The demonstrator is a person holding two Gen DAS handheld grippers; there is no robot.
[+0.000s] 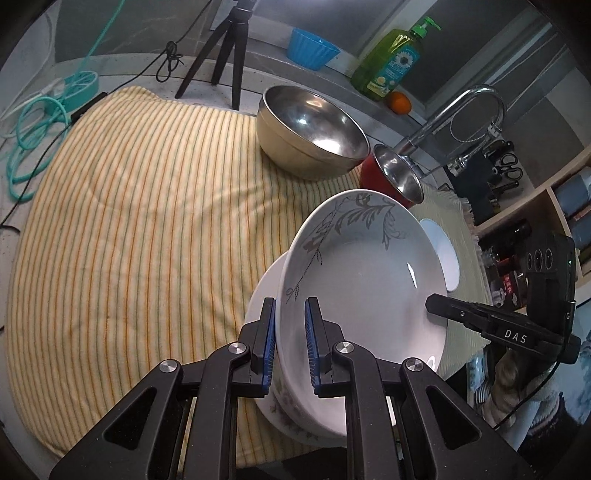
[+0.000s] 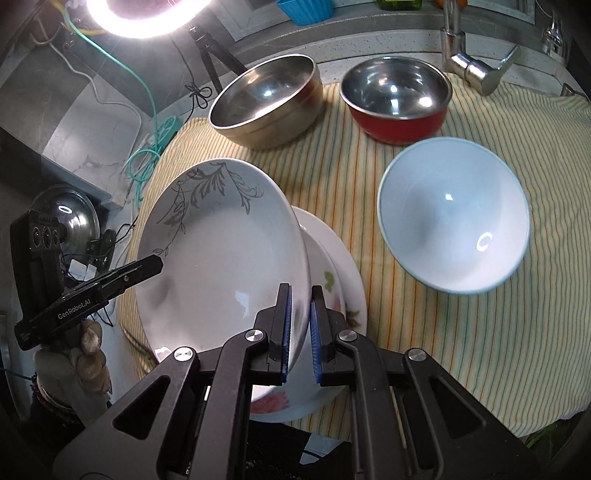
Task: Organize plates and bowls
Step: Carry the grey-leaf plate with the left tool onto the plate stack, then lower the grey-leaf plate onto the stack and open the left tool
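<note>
Both hand-held grippers, left (image 1: 290,347) and right (image 2: 300,332), pinch the leaf-patterned plate (image 1: 354,273) (tilted) above a floral plate (image 2: 332,295).

A striped cloth (image 1: 147,206) covers the counter. A bright ring light (image 2: 147,18) shines above. A shiny tap (image 1: 461,114) and green soap bottle (image 1: 391,59) stand behind.
</note>
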